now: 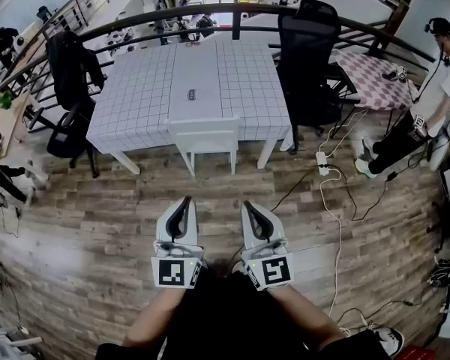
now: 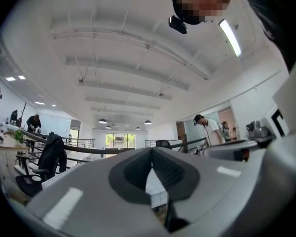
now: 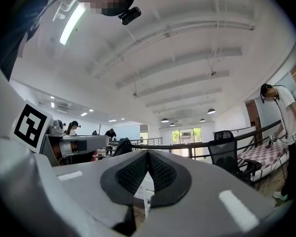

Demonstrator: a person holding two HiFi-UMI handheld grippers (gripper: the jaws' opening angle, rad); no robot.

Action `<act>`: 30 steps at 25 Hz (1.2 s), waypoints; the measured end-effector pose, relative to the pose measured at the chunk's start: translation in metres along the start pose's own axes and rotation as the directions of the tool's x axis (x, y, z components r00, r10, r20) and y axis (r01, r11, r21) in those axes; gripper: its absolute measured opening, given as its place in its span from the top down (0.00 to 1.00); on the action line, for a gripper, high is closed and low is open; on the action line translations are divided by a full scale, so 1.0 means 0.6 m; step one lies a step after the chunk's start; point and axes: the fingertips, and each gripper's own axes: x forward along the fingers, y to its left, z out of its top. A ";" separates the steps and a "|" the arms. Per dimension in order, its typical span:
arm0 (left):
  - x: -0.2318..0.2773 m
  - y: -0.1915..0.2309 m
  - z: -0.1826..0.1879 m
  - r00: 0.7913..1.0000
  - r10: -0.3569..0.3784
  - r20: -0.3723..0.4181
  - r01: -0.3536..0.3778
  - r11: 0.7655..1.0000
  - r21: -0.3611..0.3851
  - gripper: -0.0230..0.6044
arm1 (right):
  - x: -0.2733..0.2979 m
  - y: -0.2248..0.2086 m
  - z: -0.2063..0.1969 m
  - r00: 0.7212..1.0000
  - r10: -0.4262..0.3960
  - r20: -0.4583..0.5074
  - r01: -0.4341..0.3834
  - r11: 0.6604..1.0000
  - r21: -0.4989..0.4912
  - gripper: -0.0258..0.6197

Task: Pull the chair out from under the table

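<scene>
Wood-plank floor (image 1: pixel 97 223) fills the near half of the head view, and beyond it stands the white counter (image 1: pixel 135 103) under a gridded cloth, with a curved railing (image 1: pixel 135 21) behind. The white chair (image 1: pixel 205 136) is pushed in at the middle of the counter's near edge, its backrest close against that edge and its seat hidden beneath the top, so nothing of the pull looks done yet. The left tongs (image 1: pixel 184 201) and right tongs (image 1: pixel 249 205) are held side by side close to the person's body, well apart from the chair, pointing toward it. In each gripper view the pads meet with nothing between them, so both are clenched and empty. What is left, by my reading, is the whole job: close the gap, open up, take the backrest and draw the chair toward the person. Room for that looks good, as the stretch of floor between chair and tongs is bare. The chair's legs sit between the counter's two near legs, so a straight pull should clear them. A black office chair (image 1: pixel 69 73) stands off the left corner and another (image 1: pixel 307 51) at the right side, both away from that line. A power strip (image 1: pixel 322 161) and its cables lie on the floor to the right, worth keeping clear of.
</scene>
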 end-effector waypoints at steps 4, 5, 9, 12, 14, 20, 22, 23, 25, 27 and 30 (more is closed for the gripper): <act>0.007 0.003 -0.024 0.999 0.042 -0.029 -0.042 0.999 -0.006 0.95 | -0.002 -0.027 -0.029 1.000 0.001 -0.028 -0.001 1.000 0.011 0.96; 0.009 -0.003 -0.025 0.999 0.040 -0.037 -0.041 0.999 -0.006 0.95 | -0.006 -0.034 -0.029 1.000 0.000 -0.032 0.001 1.000 0.016 0.97; 0.017 -0.053 -0.014 0.999 0.020 -0.028 -0.019 1.000 0.016 0.95 | -0.028 -0.064 -0.014 1.000 0.002 -0.012 -0.002 1.000 0.024 0.97; 0.039 -0.039 -0.068 1.000 0.015 0.015 -0.015 1.000 0.015 0.95 | 0.005 -0.069 -0.058 1.000 0.008 0.015 -0.007 1.000 -0.015 0.96; 0.071 -0.011 -0.097 1.000 0.010 0.029 -0.011 1.000 0.012 0.95 | 0.049 -0.073 -0.081 1.000 0.010 0.008 -0.010 1.000 -0.029 0.97; 0.149 0.091 -0.066 0.998 -0.063 -0.024 0.062 0.997 -0.042 0.95 | 0.169 -0.024 -0.045 0.997 0.036 -0.075 -0.039 0.999 -0.032 0.97; 0.136 0.097 -0.090 0.997 -0.073 0.005 0.073 0.997 -0.026 0.95 | 0.177 -0.006 -0.071 0.998 0.040 -0.049 -0.042 0.998 -0.041 0.97; 0.143 0.104 -0.113 0.997 -0.072 0.017 0.073 0.997 -0.020 0.95 | 0.196 -0.008 -0.090 0.999 0.041 -0.034 -0.042 0.998 -0.044 0.96; 0.187 0.134 -0.149 0.997 -0.075 -0.008 0.074 0.997 -0.037 0.95 | 0.260 -0.024 -0.114 0.998 0.035 -0.043 -0.036 0.999 -0.036 0.96; 0.248 0.183 -0.153 0.995 -0.078 -0.058 0.074 0.995 -0.071 0.95 | 0.338 -0.036 -0.109 0.995 0.036 -0.097 -0.037 0.999 -0.017 0.96; 0.303 0.259 -0.145 0.994 -0.077 -0.083 0.069 0.993 -0.092 0.95 | 0.426 -0.025 -0.105 0.986 0.050 -0.161 -0.051 0.999 -0.004 0.96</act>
